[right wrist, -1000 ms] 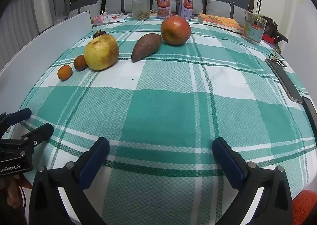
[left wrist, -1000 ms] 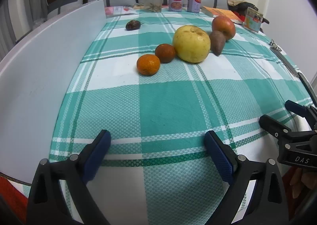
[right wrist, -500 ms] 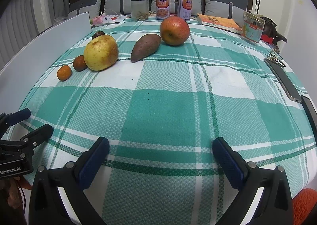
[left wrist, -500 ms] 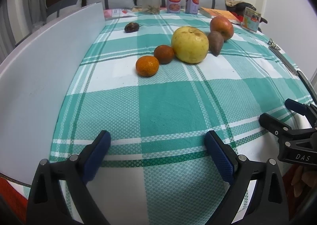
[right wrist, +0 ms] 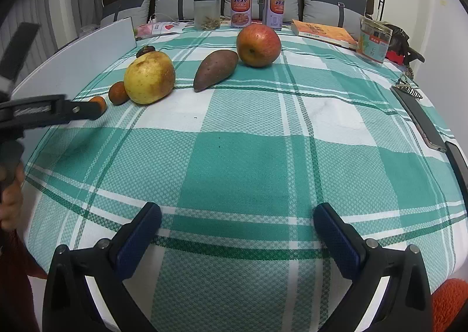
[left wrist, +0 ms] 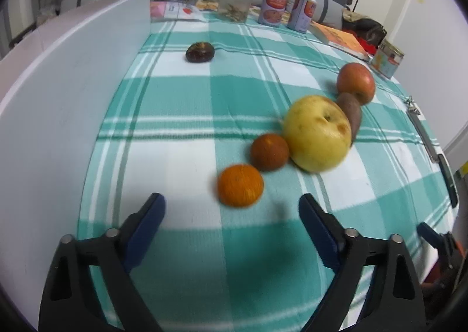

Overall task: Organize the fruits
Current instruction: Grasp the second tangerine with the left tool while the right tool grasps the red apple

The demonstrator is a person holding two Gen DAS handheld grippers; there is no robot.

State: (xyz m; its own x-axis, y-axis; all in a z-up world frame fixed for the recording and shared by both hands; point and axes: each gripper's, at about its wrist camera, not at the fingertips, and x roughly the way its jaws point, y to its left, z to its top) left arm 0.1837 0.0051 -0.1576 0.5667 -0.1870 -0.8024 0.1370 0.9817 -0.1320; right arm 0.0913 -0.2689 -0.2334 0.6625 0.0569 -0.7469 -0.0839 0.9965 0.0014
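Observation:
A row of fruit lies on the green checked cloth: an orange mandarin, a darker mandarin, a big yellow fruit, a sweet potato and a red apple. A dark fruit sits apart, farther back. My left gripper hovers just short of the orange mandarin, its jaws closing and touching nothing. The right wrist view shows that left gripper beside the orange mandarin. My right gripper stands open over bare cloth near the front edge.
A white board runs along the left side of the table. At the back stand a glass jar, two cans, a book and a tin. A dark phone lies at the right edge.
My left gripper has moved forward across the cloth up to the orange mandarin, and its jaws have narrowed. The right gripper has stayed put.

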